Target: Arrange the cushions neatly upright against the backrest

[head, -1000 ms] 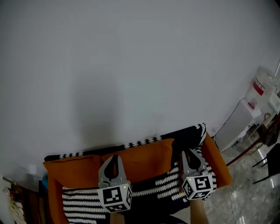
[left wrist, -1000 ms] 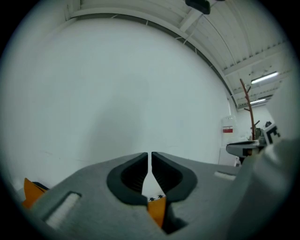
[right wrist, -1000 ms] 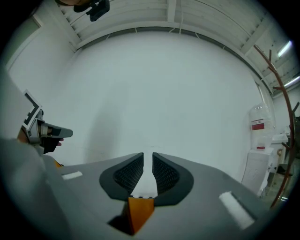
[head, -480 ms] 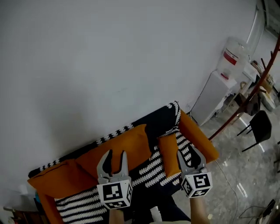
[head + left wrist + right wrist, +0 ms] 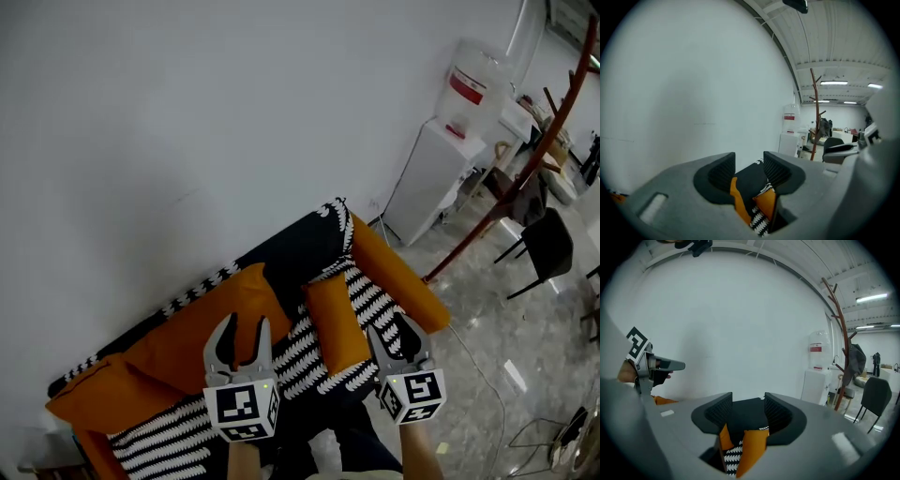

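A sofa with a black-and-white patterned cover stands against the white wall. A large orange cushion leans on its backrest, and another orange cushion sits at the far left. A smaller orange cushion stands on the seat near the orange armrest. My left gripper hovers in front of the large cushion. My right gripper hovers by the armrest. Both sets of jaws are opening and hold nothing. In the left gripper view and the right gripper view the sofa lies well beyond the jaws.
A white water dispenser stands right of the sofa. Past it rise a reddish-brown coat stand and a black chair. The floor at right is pale marble with a thin cable across it.
Both grippers went from shut to open. The head view swung right and back, so the sofa's right end, the small cushion and the dispenser now show more fully.
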